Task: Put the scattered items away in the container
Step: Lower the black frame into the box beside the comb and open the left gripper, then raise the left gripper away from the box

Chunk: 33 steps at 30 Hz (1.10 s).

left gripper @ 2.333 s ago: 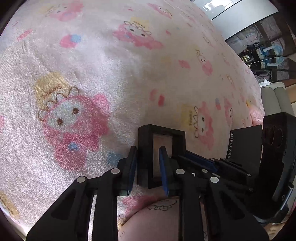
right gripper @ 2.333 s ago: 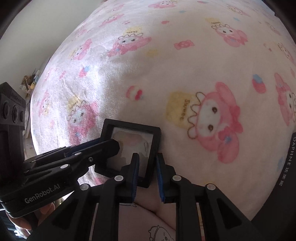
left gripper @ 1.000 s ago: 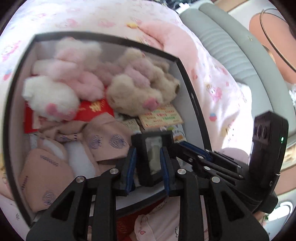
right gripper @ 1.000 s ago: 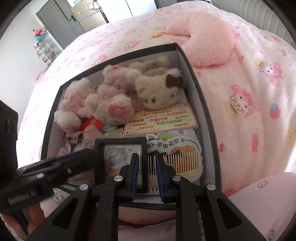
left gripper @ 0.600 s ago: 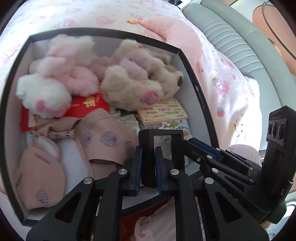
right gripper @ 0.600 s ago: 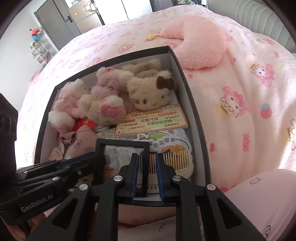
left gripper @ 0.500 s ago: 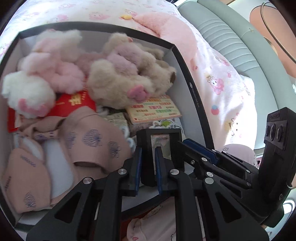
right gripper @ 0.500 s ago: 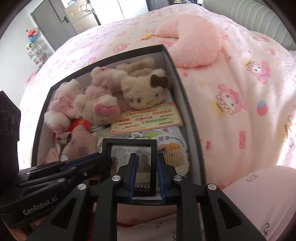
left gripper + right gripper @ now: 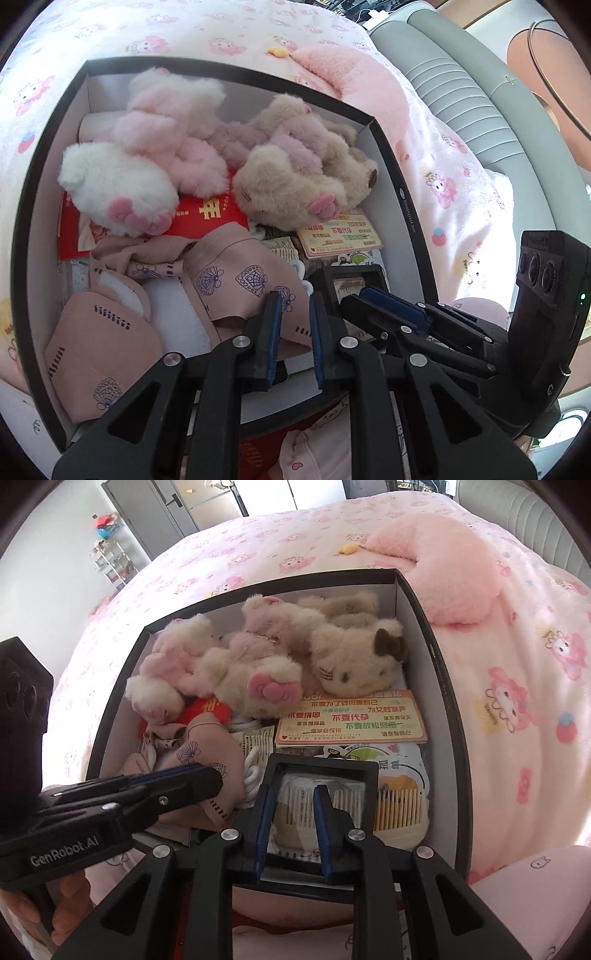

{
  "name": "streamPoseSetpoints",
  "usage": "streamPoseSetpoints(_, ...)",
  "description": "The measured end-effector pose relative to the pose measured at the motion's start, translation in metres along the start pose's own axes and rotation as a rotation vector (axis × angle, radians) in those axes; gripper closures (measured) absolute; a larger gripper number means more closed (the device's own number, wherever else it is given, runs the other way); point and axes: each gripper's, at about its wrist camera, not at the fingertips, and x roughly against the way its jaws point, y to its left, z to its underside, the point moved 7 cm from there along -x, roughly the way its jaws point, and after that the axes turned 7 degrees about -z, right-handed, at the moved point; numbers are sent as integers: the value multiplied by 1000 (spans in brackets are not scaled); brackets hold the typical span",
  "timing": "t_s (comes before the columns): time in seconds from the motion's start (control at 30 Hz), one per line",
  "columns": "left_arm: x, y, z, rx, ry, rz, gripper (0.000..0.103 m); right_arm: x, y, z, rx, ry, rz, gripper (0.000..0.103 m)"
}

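A black picture frame point(image 9: 325, 771) lies flat in the near right corner of the black box point(image 9: 447, 716), on top of a comb and packets. It also shows in the left wrist view point(image 9: 354, 275), partly hidden by the right gripper. My right gripper point(image 9: 293, 794) is open, with the frame's near edge between its fingers. My left gripper point(image 9: 295, 299) is open and empty over the pink face masks point(image 9: 236, 280), to the left of the frame. The box point(image 9: 406, 206) holds plush toys point(image 9: 173, 147), a red envelope and cards.
The box sits on a pink cartoon-print blanket point(image 9: 524, 686). A pink plush cushion point(image 9: 443, 565) lies beyond the box's far right corner. A grey padded headboard point(image 9: 472, 96) is at the right. My lap in pink clothing point(image 9: 532, 893) is close below the box.
Both grippers carried the frame from the blanket to over the box. In the last half second both opened, and the frame now lies in the box's near right corner.
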Motion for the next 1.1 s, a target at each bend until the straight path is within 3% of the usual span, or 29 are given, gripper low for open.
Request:
streamPoseSetpoints(0.07,-6,-6,1,-4,8,19,90,0,-6,1,-36,10,6,80)
streamPoseSetpoints(0.13,-14,-16,1,-22,13,28,90,1,-21,5,-93,28,83,80)
streamPoseSetpoints(0.43,-43,-43,6,-79,91,41,93,38,-26,5,-119,-94,126,80)
streamPoseSetpoints(0.63,-22,-22,4,-44,46,29,93,30,-25,1,-87,-31,52,77)
streamPoseSetpoints(0.73,-13,-11,3,-40,28,8,92,14,-32,6,-95,35,134,76)
streamPoseSetpoints(0.8,-3,-8,1,-61,-7,-29,86,14,-36,6,-96,29,182,76)
streamPoseSetpoints(0.87,11,-5,-3,-78,-53,-46,65,18,-37,4,-108,18,183,76)
streamPoseSetpoints(0.97,39,-2,-14,-99,-152,-76,43,32,-33,-6,-78,-30,223,76)
streamPoseSetpoints(1.03,63,2,-24,-110,-230,-115,37,48,-25,-17,-47,-84,259,70)
streamPoseSetpoints(1.1,88,5,-33,-112,-309,-154,28,67,-15,-30,-30,-146,279,54)
